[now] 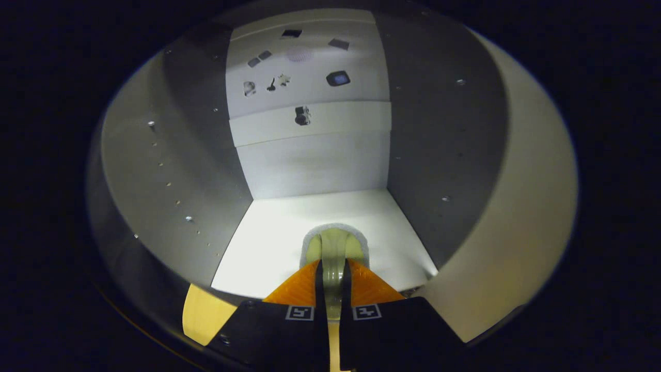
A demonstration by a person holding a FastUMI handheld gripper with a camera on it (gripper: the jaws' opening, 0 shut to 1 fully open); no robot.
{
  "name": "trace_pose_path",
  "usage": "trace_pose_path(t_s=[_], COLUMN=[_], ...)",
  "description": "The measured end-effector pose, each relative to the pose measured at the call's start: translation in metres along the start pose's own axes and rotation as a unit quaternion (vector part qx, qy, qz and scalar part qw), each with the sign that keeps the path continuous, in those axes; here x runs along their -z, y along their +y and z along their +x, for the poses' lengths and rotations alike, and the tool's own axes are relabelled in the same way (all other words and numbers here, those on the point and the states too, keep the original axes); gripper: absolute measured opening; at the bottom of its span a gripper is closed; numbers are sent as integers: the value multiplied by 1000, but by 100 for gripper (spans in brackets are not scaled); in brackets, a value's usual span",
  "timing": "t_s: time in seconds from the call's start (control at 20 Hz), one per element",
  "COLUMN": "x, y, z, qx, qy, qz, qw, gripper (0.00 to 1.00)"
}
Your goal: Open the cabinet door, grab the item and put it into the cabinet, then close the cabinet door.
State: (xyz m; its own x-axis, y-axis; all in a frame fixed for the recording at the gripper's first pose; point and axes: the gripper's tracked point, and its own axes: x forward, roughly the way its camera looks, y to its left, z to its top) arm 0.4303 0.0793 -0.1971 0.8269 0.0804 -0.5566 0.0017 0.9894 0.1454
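Inside the cabinet [465, 155]: grey side panels with rows of shelf-pin holes, pale back panel at top centre of frame, bright smooth floor [268, 243] lower centre. Gripper [333, 274] fingers pressed together on the item [334, 245], a thin pale-green rounded piece with a soft grey rim, which sticks out just ahead of the fingertips low over the floor. Risk: released edge-on, it may tip or slide on that slick floor; on pull-back, fingers could clip the side panel.
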Motion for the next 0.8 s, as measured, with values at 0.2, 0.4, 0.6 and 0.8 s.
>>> trace_pose_path(t_s=[0.2, 0.4, 0.6, 0.8], x=[-8, -21, -20, -46], y=[18, 31, 34, 34], z=[55, 86, 92, 67], qx=[-6, -3, 0, -8], qy=[21, 29, 35, -13], qz=[0, 10, 17, 49], qw=[1000, 1000, 999, 999], gripper=[12, 16, 38, 99])
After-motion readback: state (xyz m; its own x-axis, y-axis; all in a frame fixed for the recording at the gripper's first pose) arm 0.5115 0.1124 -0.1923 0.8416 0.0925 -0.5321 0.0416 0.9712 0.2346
